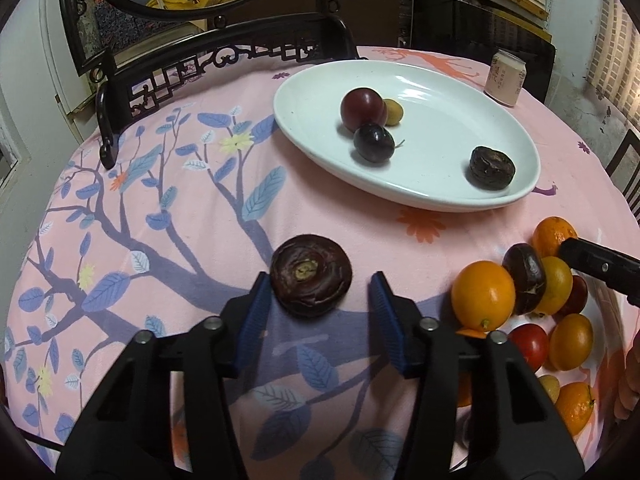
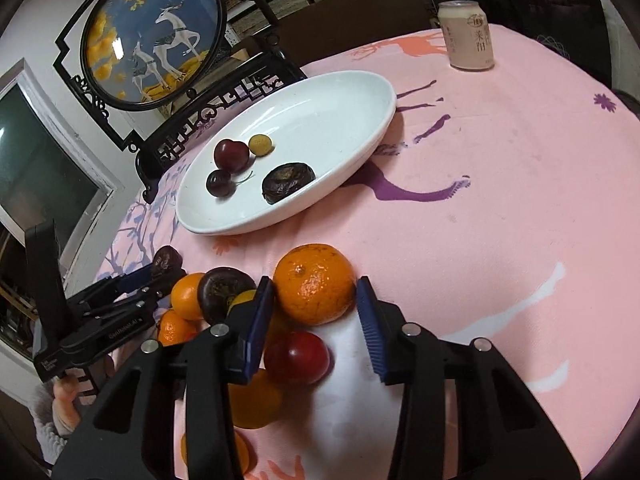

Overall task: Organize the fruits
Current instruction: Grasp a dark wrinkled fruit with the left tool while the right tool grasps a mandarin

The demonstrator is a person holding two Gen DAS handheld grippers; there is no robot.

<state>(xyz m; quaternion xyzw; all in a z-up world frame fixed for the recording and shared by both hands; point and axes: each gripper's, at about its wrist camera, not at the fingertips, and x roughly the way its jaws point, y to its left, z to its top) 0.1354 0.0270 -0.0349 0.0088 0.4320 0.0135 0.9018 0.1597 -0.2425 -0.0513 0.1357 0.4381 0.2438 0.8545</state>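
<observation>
Pink cloth (image 1: pixel 192 216) underneath: our left gripper (image 1: pixel 316 294), jaws apart, straddles the firm chestnut (image 1: pixel 311 274); right gripper (image 2: pixel 314 306) clamps the soft-skinned tangerine (image 2: pixel 315 284) mid-frame at its widest girth.

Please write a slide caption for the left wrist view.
Left tongs straddle a dark flat fruit before the white plate.

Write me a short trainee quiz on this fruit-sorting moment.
1. How many fruits lie on the plate?
2. True or false: the can stands on the plate.
3. Name the fruit between the fingers of the right gripper.

Key: 1. Four. 2. False. 3. The orange.
</observation>
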